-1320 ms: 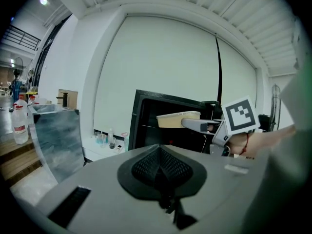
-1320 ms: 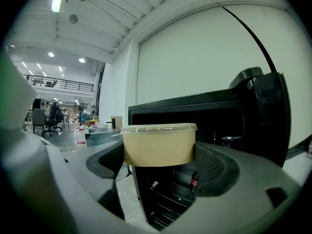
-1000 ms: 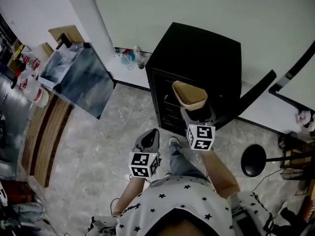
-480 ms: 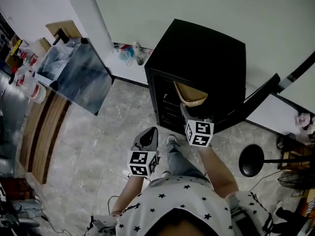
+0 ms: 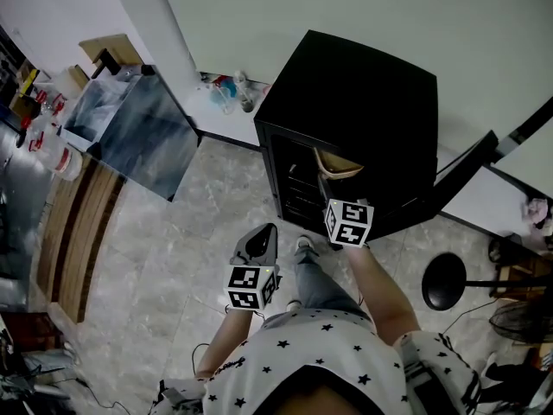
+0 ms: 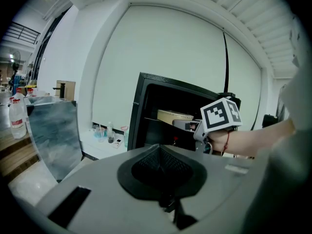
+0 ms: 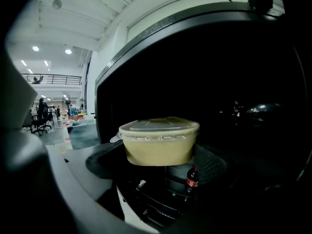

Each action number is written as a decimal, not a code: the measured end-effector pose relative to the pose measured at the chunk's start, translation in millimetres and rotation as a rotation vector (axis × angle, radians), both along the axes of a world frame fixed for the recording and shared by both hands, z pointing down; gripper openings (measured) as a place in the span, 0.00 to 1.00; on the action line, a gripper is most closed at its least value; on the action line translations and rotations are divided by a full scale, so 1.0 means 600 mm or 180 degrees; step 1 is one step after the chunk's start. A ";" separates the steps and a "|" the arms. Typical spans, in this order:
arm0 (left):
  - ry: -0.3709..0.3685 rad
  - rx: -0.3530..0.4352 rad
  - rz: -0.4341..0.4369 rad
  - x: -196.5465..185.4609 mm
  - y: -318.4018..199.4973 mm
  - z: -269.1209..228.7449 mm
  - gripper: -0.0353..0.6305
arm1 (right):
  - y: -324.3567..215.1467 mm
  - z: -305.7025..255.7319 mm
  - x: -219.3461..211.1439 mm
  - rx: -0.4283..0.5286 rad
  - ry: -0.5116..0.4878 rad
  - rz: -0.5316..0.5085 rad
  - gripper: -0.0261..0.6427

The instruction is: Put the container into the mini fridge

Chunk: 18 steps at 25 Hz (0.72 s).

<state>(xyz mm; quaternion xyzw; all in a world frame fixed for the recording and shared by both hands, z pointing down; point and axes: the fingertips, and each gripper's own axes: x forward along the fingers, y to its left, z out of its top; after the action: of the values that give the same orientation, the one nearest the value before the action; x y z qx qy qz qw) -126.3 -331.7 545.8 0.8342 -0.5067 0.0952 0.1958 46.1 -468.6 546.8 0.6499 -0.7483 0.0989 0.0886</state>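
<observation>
we hold the container (image 7: 159, 141) in the right gripper (image 7: 159, 164). its two jaws are spread to the tub's width and press on its lower sides, so the tub sits out at the jaw tips, straight ahead along the gripper's own line. it is upright and level, lid on top.

the fridge (image 5: 363, 102) lies straight on from there. its door (image 5: 454, 173) is swung open to the right. in the head view the tub's rim (image 5: 340, 168) shows just inside the dark opening, in the upper part of the cavity, while the right gripper's marker cube is outside the front edge. the right gripper view agrees: black walls frame the tub on all sides, and a small bottle (image 7: 191, 179) stands lower down, below and a little right of it.

we judge that the move left is a short push forward and a setting down. we cannot make out a shelf under the tub in the dark.

the left gripper (image 5: 259, 247) hangs low near our body, well short of the fridge, with its jaws together and nothing between them. the right hand is the nearer one by far.
</observation>
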 end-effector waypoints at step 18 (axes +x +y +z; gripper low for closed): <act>-0.0063 -0.0020 0.0062 0.001 -0.022 0.019 0.07 | -0.078 0.018 0.010 -0.0017 -0.0001 0.0208 0.71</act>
<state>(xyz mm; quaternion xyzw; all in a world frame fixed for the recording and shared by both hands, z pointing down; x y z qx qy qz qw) -125.5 -344.6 557.2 0.8375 -0.5002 0.1069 0.1925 52.1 -515.3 557.4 0.6737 -0.7265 0.1038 0.0869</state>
